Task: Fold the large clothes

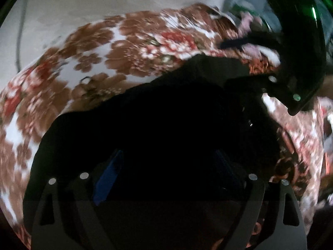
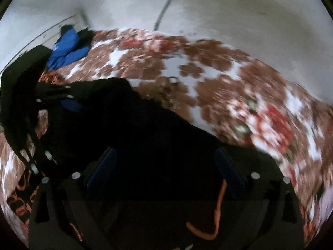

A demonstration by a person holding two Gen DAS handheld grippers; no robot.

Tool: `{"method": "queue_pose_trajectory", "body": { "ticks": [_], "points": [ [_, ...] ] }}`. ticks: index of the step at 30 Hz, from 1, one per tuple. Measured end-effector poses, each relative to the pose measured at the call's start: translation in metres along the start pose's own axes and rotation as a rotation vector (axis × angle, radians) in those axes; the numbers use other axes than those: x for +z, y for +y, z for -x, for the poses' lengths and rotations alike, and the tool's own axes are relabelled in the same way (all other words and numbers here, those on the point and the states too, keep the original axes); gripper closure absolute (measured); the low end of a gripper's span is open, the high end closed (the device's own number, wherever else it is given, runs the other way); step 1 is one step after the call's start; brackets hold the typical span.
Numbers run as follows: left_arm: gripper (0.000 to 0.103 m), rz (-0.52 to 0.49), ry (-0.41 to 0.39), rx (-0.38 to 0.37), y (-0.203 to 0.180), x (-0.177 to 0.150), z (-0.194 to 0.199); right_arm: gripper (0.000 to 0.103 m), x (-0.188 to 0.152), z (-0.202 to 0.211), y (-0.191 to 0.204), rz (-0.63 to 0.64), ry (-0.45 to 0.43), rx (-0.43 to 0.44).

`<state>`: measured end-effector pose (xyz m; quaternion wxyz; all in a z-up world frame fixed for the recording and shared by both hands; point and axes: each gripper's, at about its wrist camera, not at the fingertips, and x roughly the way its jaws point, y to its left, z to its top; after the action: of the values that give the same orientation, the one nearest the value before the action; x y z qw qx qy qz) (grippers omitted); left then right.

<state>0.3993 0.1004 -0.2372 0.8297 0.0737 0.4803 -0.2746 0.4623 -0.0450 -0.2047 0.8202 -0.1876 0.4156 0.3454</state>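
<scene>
**A:** Start with the left wrist view. How far along is the folding?

**B:** The black garment lies in a dark heap on the flowered bedspread, directly under the left gripper. Its jaws stand wide apart with nothing pinched between the blue pads; the cloth sits below them, released. I'd judge one fold has just been laid down, but the heap is so dark that I can't count layers or say whether its edges line up.

**A:** Anything else there?

**B:** The right gripper shows at the upper right, a glossy black shell with small pale rivets, over the far end of the garment. Behind the bed is a plain pale wall.

**A:** And the right wrist view?

**B:** The same garment runs from under the right gripper toward the left gripper at the left edge. The right jaws are also spread and hold nothing. An orange cord curls near the bottom, perhaps a drawstring; I can't tell what it belongs to. A blue garment lies bunched at the far corner, unfolded, so that looks like work left.

**A:** Materials?

**B:** The black cloth reads matte, soft and thick, with rounded outlines. The bedspread looks plush, with brown and red flowers on white. Both views are smeared.
</scene>
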Motion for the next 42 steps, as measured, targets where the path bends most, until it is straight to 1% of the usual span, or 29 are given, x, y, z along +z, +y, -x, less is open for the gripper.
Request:
{"method": "queue_pose_trajectory", "body": {
  "ticks": [2, 4, 5, 6, 7, 8, 9, 10, 11, 12, 14, 17, 19, 21, 24, 25, 27, 29, 30, 32, 34, 35, 36, 37, 38, 39, 40, 41, 42],
  "points": [
    [0.016, -0.027, 0.010, -0.020, 0.000, 0.004, -0.014, 0.011, 0.005, -0.021, 0.005, 0.046, 0.027, 0.032],
    [0.017, -0.047, 0.024, -0.038, 0.002, 0.005, -0.031, 0.029, 0.005, -0.042, 0.011, 0.086, 0.054, 0.066],
    [0.019, -0.050, 0.030, -0.044, 0.003, 0.005, -0.037, 0.035, 0.004, -0.048, 0.014, 0.099, 0.063, 0.079],
    [0.025, -0.051, 0.035, -0.060, 0.004, 0.004, -0.043, 0.052, 0.001, -0.057, 0.017, 0.115, 0.073, 0.095],
    [0.033, -0.045, 0.037, -0.080, 0.005, 0.003, -0.047, 0.065, -0.002, -0.063, 0.021, 0.124, 0.082, 0.110],
    [0.038, -0.025, 0.035, -0.101, 0.008, 0.001, -0.050, 0.068, -0.004, -0.068, 0.023, 0.124, 0.083, 0.124],
    [0.054, -0.006, 0.027, -0.106, 0.009, 0.000, -0.052, 0.078, -0.008, -0.071, 0.025, 0.120, 0.080, 0.138],
    [0.074, 0.019, 0.005, -0.103, 0.011, -0.003, -0.052, 0.083, -0.011, -0.072, 0.027, 0.121, 0.069, 0.139],
    [0.086, 0.022, -0.011, -0.085, 0.010, -0.004, -0.050, 0.084, -0.016, -0.072, 0.029, 0.125, 0.053, 0.130],
    [0.092, 0.022, -0.027, -0.070, 0.010, -0.006, -0.046, 0.086, -0.019, -0.069, 0.030, 0.125, 0.040, 0.129],
    [0.094, 0.025, -0.043, -0.091, 0.007, -0.009, -0.038, 0.087, -0.026, -0.060, 0.032, 0.113, 0.012, 0.137],
    [0.097, -0.005, -0.053, -0.110, -0.004, -0.013, -0.021, 0.087, -0.033, -0.041, 0.037, 0.118, -0.005, 0.149],
    [0.097, -0.034, -0.062, -0.109, -0.017, -0.015, -0.006, 0.087, -0.036, -0.028, 0.041, 0.120, -0.009, 0.140],
    [0.097, -0.038, -0.077, -0.120, -0.032, -0.018, 0.012, 0.087, -0.042, -0.010, 0.048, 0.092, -0.012, 0.137],
    [0.097, -0.052, -0.076, -0.129, -0.057, -0.027, 0.032, 0.087, -0.056, 0.015, 0.056, 0.037, -0.007, 0.131],
    [0.099, -0.059, -0.073, -0.133, -0.066, -0.032, 0.037, 0.087, -0.063, 0.022, 0.061, 0.024, 0.002, 0.118],
    [0.099, -0.062, -0.075, -0.148, -0.081, -0.043, 0.045, 0.087, -0.079, 0.035, 0.071, 0.012, 0.017, 0.103],
    [0.099, -0.055, -0.072, -0.170, -0.099, -0.062, 0.051, 0.087, -0.100, 0.044, 0.083, -0.003, 0.041, 0.100],
    [0.100, -0.051, -0.064, -0.180, -0.108, -0.076, 0.050, 0.087, -0.113, 0.046, 0.090, -0.005, 0.058, 0.090],
    [0.100, -0.041, -0.038, -0.178, -0.117, -0.099, 0.041, 0.086, -0.145, 0.042, 0.109, 0.034, 0.107, 0.051],
    [0.100, -0.018, 0.002, -0.166, -0.125, -0.127, 0.026, 0.083, -0.172, 0.035, 0.122, 0.016, 0.136, 0.057],
    [0.100, -0.008, 0.012, -0.164, -0.128, -0.137, 0.020, 0.077, -0.182, 0.034, 0.125, -0.007, 0.142, 0.068],
    [0.100, 0.004, 0.020, -0.163, -0.131, -0.147, 0.015, 0.068, -0.190, 0.034, 0.126, -0.034, 0.147, 0.077],
    [0.100, 0.024, 0.026, -0.165, -0.133, -0.158, 0.010, 0.054, -0.197, 0.033, 0.127, -0.062, 0.156, 0.091],
    [0.100, 0.046, 0.025, -0.167, -0.136, -0.167, 0.007, 0.046, -0.206, 0.032, 0.128, -0.101, 0.170, 0.109],
    [0.100, 0.058, 0.023, -0.161, -0.137, -0.171, 0.007, 0.031, -0.213, 0.033, 0.130, -0.127, 0.174, 0.110],
    [0.099, 0.087, 0.022, -0.145, -0.137, -0.178, 0.007, 0.024, -0.219, 0.035, 0.131, -0.148, 0.173, 0.101],
    [0.096, 0.099, 0.021, -0.132, -0.135, -0.181, 0.007, 0.022, -0.223, 0.037, 0.132, -0.161, 0.175, 0.095],
    [0.083, 0.106, 0.018, -0.106, -0.135, -0.182, 0.011, 0.019, -0.226, 0.041, 0.131, -0.179, 0.178, 0.084]
  ]
}}
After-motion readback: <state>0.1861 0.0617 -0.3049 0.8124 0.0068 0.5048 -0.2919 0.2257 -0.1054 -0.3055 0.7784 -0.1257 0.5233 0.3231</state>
